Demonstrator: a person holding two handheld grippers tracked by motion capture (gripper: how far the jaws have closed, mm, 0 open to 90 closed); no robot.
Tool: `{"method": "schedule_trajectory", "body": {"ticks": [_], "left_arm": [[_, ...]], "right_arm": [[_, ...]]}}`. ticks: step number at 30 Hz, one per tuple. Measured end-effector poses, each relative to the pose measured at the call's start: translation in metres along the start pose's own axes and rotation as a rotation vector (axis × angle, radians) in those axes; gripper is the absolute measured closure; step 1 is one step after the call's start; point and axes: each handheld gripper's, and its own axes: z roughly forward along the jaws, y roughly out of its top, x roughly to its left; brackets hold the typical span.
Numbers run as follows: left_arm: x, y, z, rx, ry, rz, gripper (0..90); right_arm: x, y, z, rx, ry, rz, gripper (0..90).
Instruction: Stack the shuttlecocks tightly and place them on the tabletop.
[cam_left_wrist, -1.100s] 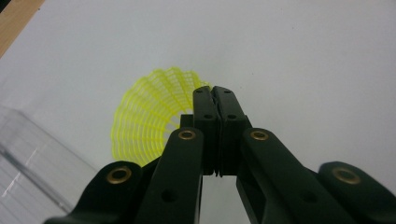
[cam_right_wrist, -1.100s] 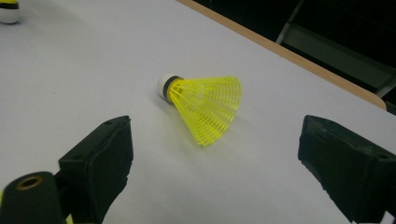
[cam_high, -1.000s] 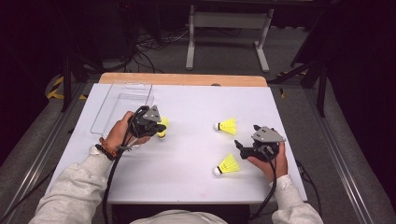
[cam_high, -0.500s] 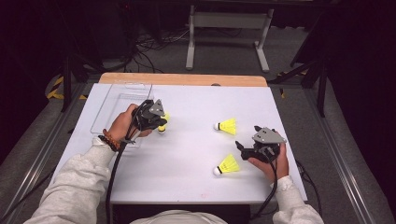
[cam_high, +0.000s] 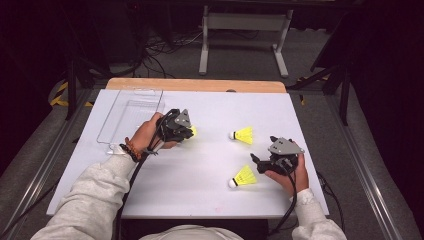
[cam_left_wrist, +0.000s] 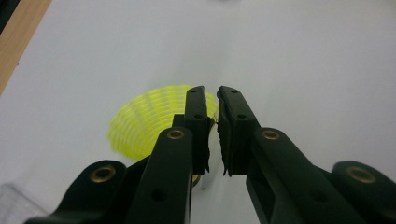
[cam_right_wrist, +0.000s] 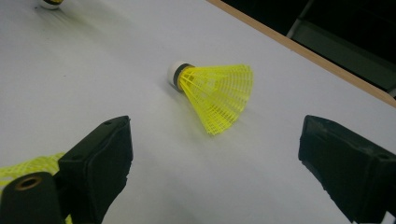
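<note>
Three yellow shuttlecocks with white corks are on the white table. My left gripper hovers right of a clear tray. Its jaws have just been opening and stand a narrow slit apart. The skirt of one shuttlecock shows under the left jaw, its rim reaching into the slit at the tips. My right gripper rests open near the table's right edge. A second shuttlecock lies ahead of its jaws. The third lies just beside its left jaw.
A clear plastic tray sits at the table's far left with nothing visible in it. A wooden strip runs along the far edge. Beyond it are cables and a metal stand on the floor.
My left hand has carried its gripper and the shuttlecock rightward across the table, away from the tray. The right gripper and the other two shuttlecocks have stayed put.
</note>
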Motion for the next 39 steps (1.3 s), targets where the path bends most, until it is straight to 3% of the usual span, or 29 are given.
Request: {"method": "schedule_trajectory", "body": {"ticks": [3,10,16,22,26,27,32,39], "left_arm": [[-0.003,0.006,0.005,-0.006,-0.008,0.007,82.1],[-0.01,0.017,0.022,0.036,-0.025,0.049,86.7],[-0.011,0.022,0.016,-0.016,-0.006,0.038,83.0],[-0.003,0.017,0.009,-0.058,0.009,-0.03,69.1],[0.001,0.012,0.011,-0.047,0.017,-0.087,52.4],[0.002,0.012,0.012,-0.041,0.015,-0.09,51.7],[0.004,0.009,0.019,0.022,0.011,-0.098,55.4],[0.006,0.007,0.025,0.061,0.019,-0.11,69.8]], "right_arm": [[0.001,0.0,0.0,0.007,0.003,-0.005,11.0],[0.003,-0.001,0.002,0.024,0.018,-0.022,11.0],[0.003,-0.001,0.001,0.027,0.022,-0.028,11.1],[0.003,-0.001,0.001,0.025,0.019,-0.03,11.1],[0.003,-0.001,0.002,0.026,0.019,-0.03,11.1],[0.003,-0.001,0.002,0.026,0.02,-0.031,11.1],[0.004,-0.001,0.002,0.03,0.022,-0.035,11.2],[0.004,-0.001,0.003,0.033,0.025,-0.037,11.3]]}}
